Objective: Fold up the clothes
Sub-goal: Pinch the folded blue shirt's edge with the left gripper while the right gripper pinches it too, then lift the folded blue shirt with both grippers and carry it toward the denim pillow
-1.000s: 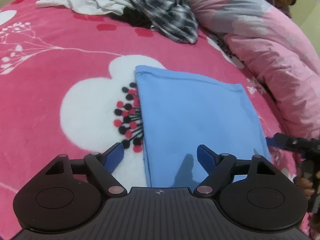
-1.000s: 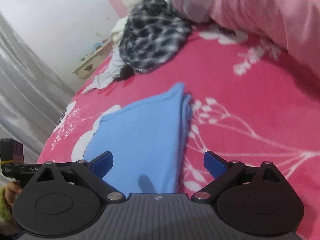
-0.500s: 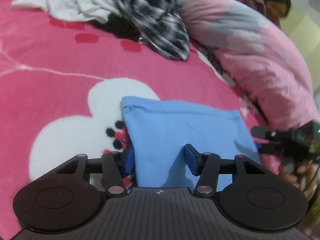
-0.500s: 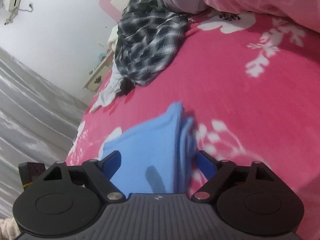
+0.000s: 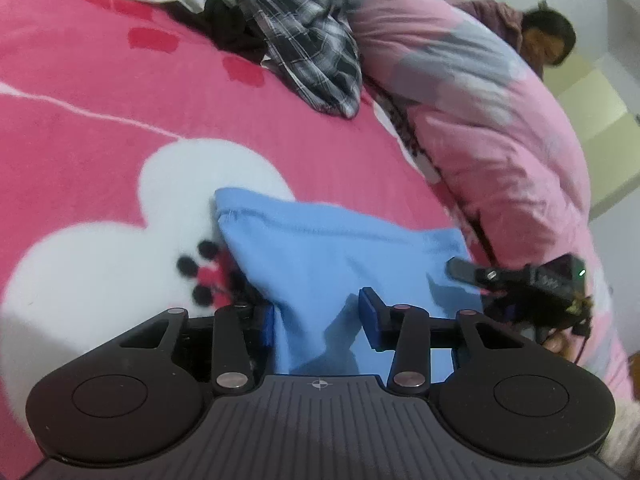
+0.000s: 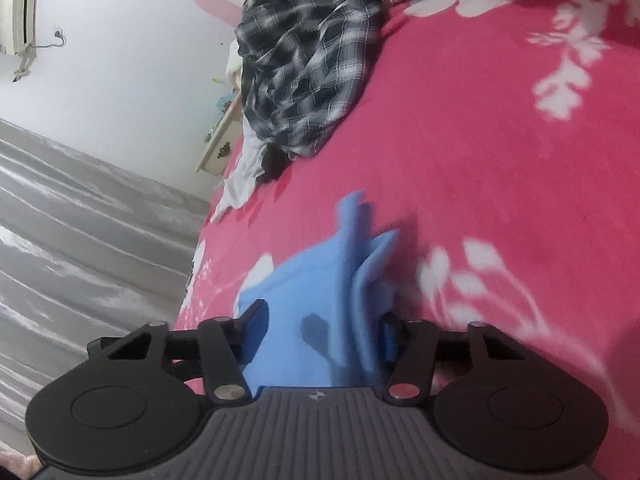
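The soft, light blue fleece garment [image 5: 340, 264] lies folded on the pink flowered bedspread [image 5: 100, 128], limp and bunching; both grippers [image 5: 316, 316] [image 6: 320, 332] straddle its near corners, fingers apart, best gripped through all layers.

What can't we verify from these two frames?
- Left wrist: near edge of the blue cloth is hidden under the left tool, so grip is unconfirmed.
- Right wrist: layers at the cloth's lifted edge are motion-blurred; right tool contact unclear.
- Left wrist: the dark garment under the plaid shirt is mostly covered.
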The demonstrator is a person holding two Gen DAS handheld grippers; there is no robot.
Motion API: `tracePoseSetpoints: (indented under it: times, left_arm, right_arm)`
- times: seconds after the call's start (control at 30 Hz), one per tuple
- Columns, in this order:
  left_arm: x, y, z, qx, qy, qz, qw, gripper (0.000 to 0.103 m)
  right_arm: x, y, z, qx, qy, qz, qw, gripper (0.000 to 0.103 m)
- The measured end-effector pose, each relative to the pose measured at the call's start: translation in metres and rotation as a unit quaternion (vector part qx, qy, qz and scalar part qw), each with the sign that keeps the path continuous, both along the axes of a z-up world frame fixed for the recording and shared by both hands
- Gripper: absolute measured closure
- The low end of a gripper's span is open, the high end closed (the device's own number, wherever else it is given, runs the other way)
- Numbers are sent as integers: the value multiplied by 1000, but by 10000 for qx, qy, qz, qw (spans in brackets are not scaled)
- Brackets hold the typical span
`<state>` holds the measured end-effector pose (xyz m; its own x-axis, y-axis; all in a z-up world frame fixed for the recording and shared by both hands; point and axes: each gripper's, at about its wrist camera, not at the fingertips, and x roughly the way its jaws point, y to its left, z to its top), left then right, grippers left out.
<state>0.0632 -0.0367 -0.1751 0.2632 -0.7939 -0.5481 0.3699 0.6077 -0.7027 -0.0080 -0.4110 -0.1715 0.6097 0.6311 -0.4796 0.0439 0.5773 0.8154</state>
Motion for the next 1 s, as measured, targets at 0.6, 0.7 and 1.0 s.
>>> tracePoseSetpoints:
  times: [0.6, 0.7, 1.0]
  left_arm:
    - [-1, 1, -3, -329, -70, 248, 9991, 93]
    - [-7, -1, 7, -351, -298, 235, 9987, 95]
    - [-19, 2, 25, -470, -510, 411, 9967, 97]
  right_arm:
    - [10, 0, -12, 158, -135, -37, 9998, 85]
    - [6, 0, -7, 98, -259, -90, 9996, 86]
    - [-10, 1, 14, -15, -638, -209, 9977, 87]
